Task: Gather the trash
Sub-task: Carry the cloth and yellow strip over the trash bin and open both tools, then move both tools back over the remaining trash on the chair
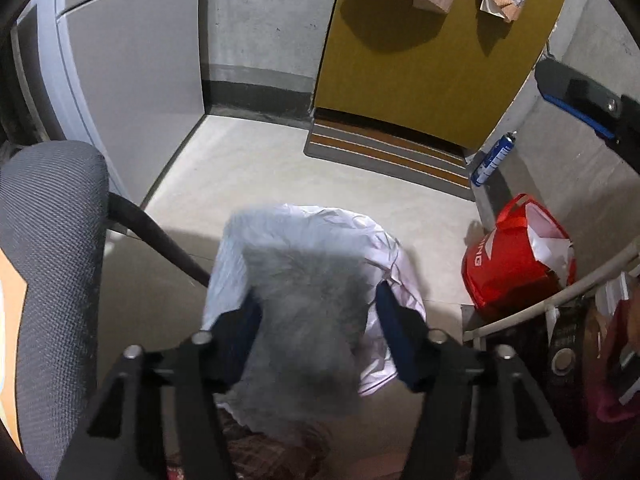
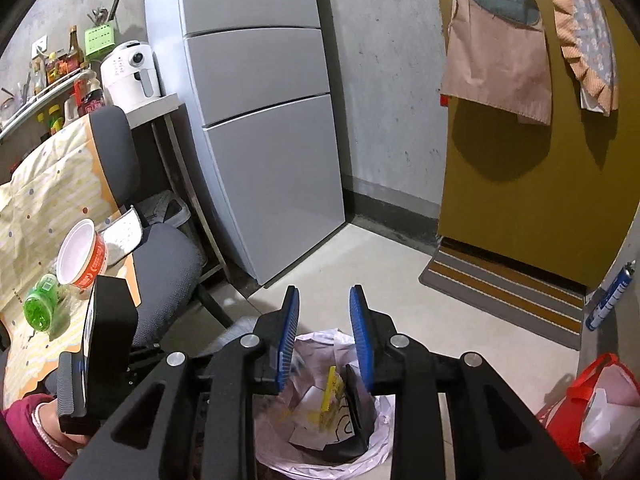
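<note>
Below, at lower centre of the right wrist view, the lined bin holds paper scraps; right gripper spread, empty. Left gripper spread around blurred white plastic, probably light, limp, slippery; best pinched at a gathered fold.

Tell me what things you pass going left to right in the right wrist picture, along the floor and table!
Green bottle → red and white cup → grey chair → grey fridge → striped doormat → blue spray can.
</note>
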A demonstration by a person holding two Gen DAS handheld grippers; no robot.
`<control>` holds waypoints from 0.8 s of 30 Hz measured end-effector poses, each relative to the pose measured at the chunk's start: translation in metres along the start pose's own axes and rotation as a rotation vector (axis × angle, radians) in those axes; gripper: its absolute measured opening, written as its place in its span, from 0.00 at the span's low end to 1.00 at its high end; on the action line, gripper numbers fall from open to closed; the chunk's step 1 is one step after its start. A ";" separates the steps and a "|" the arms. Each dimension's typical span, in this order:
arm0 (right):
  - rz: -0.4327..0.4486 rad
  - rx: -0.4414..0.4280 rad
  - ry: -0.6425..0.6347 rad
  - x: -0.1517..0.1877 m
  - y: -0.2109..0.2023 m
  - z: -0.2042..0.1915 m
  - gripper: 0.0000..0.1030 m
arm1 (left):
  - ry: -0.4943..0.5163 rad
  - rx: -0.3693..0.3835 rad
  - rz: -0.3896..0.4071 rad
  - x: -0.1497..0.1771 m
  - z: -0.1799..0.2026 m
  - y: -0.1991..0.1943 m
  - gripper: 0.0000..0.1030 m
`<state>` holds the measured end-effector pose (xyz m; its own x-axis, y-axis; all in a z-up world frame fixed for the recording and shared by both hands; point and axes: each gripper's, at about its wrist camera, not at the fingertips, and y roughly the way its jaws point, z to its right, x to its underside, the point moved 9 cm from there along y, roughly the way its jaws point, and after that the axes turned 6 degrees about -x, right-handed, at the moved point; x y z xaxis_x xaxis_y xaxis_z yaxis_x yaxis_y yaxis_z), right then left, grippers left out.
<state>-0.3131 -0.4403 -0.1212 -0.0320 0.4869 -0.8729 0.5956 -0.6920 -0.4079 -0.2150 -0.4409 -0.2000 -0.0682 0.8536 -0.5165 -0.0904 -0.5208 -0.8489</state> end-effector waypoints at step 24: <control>-0.039 -0.265 -0.133 0.010 0.022 -0.124 0.35 | -0.393 -0.483 0.281 0.052 -0.160 -0.190 0.62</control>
<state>-0.2007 -0.3845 -0.1060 -0.1533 0.4246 -0.8923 0.7799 -0.5025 -0.3731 -0.0420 -0.2962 -0.0839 -0.3879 0.5718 -0.7229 0.4306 -0.5811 -0.6906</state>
